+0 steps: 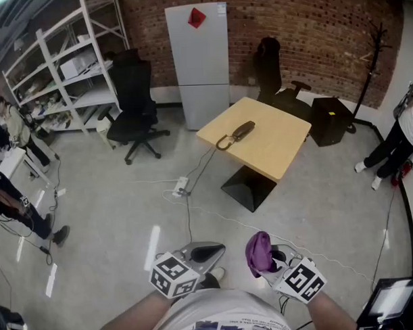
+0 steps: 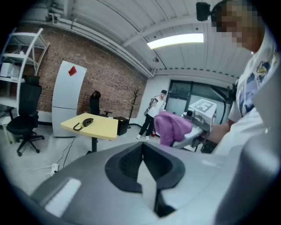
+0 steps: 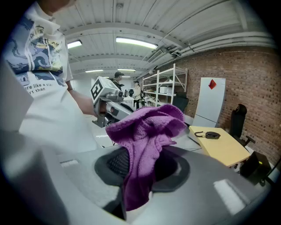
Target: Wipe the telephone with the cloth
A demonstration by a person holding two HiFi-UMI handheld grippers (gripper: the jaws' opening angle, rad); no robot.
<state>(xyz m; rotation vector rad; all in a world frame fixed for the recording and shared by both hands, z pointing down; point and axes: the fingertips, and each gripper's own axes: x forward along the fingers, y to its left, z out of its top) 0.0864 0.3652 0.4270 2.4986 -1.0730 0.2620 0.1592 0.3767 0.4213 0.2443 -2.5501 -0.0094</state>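
**Head view.** The left gripper point(image 1: 211, 249) and the right gripper point(image 1: 269, 261) are low in the picture, close to the person's body. The purple cloth point(image 1: 259, 251) hangs out of the fingers of the right gripper. The telephone point(image 1: 240, 132) lies on the yellow desk point(image 1: 277, 148), well apart from both pairs of fingers and ahead of them. Behind the desk stands a white refrigerator point(image 1: 197, 60) against the brick wall.

**Left gripper view.** The fingers of the left gripper point(image 2: 142, 151) are pressed together and nothing is between them. The telephone point(image 2: 87, 122) is far ahead of these fingers and to their left, on the desk point(image 2: 105, 127). To their right the cloth point(image 2: 172, 127) is seen in the right gripper point(image 2: 195, 132).

**Right gripper view.** The fingers of the right gripper point(image 3: 139, 169) are closed on the cloth point(image 3: 147, 132). It is pinched between them and bunches up above the tips. The telephone point(image 3: 211, 135) is on the desk point(image 3: 226, 149), far beyond the fingers and to their right.
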